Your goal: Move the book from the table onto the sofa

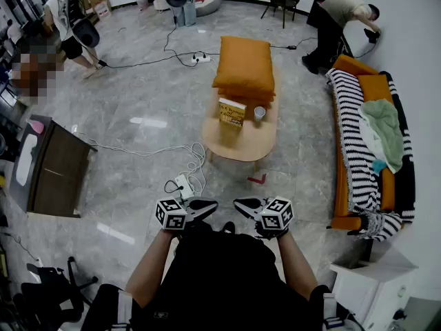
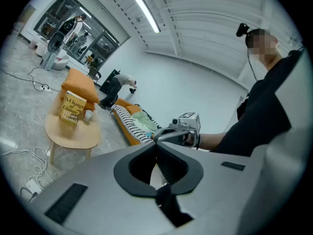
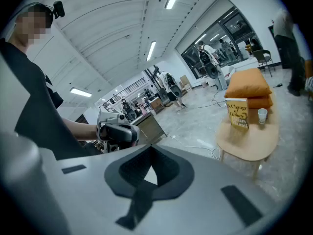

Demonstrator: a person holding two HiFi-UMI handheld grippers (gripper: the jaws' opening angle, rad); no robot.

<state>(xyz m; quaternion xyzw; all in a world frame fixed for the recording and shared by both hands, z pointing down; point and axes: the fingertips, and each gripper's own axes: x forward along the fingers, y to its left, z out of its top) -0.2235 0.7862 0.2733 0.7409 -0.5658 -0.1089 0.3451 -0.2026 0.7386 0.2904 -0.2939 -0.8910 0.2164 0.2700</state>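
**A:** As the book [image 1: 232,112] stands upright on the table [image 1: 242,152], leaning back on the orange cushion [image 1: 244,66] with the cup [image 1: 259,112] just beside it, how far along does the task look?

**B:** It looks not yet begun. The book is on the table top and nothing touches it. The whole job is left: reach it, grip it, carry it over and set it down on the sofa [image 1: 358,140].

**A:** Where does the sofa stand from the table?

**B:** It is off the table's right side in the head view, well apart from it, with bare floor between. A striped throw and some cloth cover much of its seat.

**A:** And the grippers?

**B:** Both are on the near side of the table and well apart from it, held close in front of the person's body. The left gripper [image 1: 209,204] has its jaws pressed together with nothing between them. The right gripper [image 1: 242,203] is the same, closed and empty. Their tips point toward each other rather than at the book.

**A:** So what is the judgement?

**B:** The person probably has to step toward the table and spread a pair of jaws before any grip is possible.
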